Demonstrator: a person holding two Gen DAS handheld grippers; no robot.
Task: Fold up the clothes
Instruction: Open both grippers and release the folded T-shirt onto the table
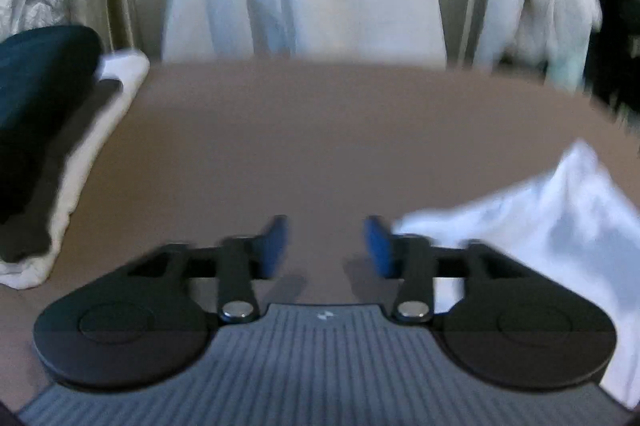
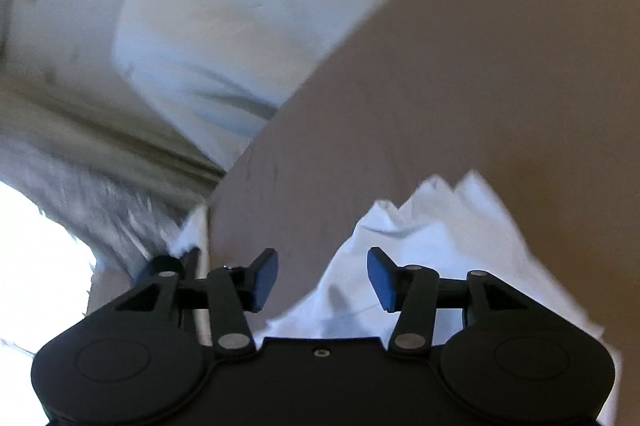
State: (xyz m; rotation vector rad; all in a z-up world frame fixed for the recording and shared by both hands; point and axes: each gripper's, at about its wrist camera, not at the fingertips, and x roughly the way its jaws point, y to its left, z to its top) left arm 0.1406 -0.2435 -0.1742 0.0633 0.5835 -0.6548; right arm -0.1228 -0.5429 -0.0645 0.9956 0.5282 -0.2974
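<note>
Left wrist view: the left gripper (image 1: 326, 242) stands open over bare brown table (image 1: 304, 146), white garment (image 1: 540, 218) at lower right, a dark-and-white stack (image 1: 52, 154) far left. Right gripper (image 2: 322, 278) too gapes, nothing pinched, cloth beneath. Likely between folds; next, a fresh edge needs pinching.
</note>
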